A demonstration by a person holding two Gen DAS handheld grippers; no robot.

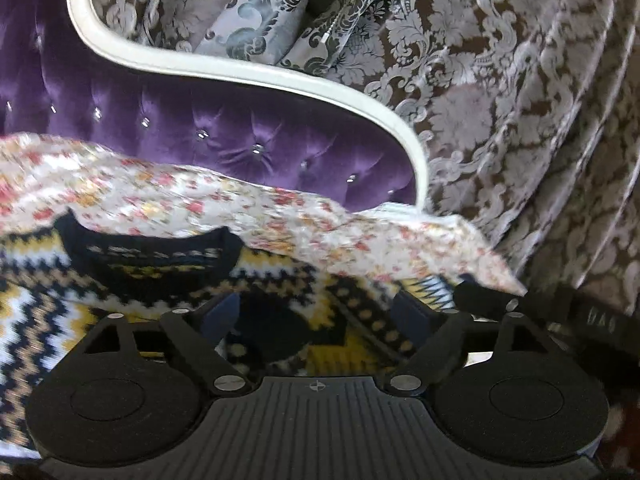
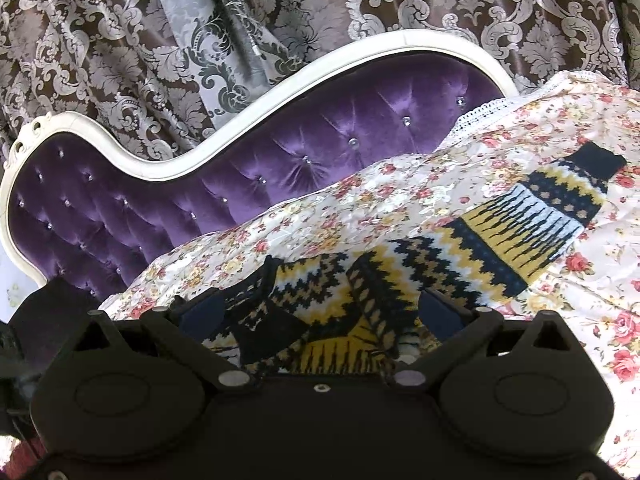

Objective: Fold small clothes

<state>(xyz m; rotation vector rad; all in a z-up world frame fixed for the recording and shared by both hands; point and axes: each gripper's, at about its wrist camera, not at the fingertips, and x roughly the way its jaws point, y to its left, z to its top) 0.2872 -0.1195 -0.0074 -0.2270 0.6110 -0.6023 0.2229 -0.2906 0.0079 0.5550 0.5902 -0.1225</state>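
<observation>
A small knitted sweater with navy, yellow and white zigzag bands [image 1: 132, 276] lies on a floral bedspread [image 1: 200, 204]. In the left wrist view its navy collar [image 1: 152, 248] faces the headboard. My left gripper [image 1: 316, 312] is open, its fingers [image 1: 222, 316] spread either side of a bunched fold with a black cuff. In the right wrist view the sweater [image 2: 400, 280] lies with one sleeve [image 2: 552, 216] stretched to the right. My right gripper [image 2: 324, 312] is open, with a fold of knit and a black cuff [image 2: 272, 332] between its fingers.
A purple tufted headboard [image 2: 200, 184] with a white curved frame [image 2: 168, 168] stands behind the bed. Brown and silver damask curtains [image 2: 360, 8] hang behind it. The floral bedspread [image 2: 600, 288] runs out to the right.
</observation>
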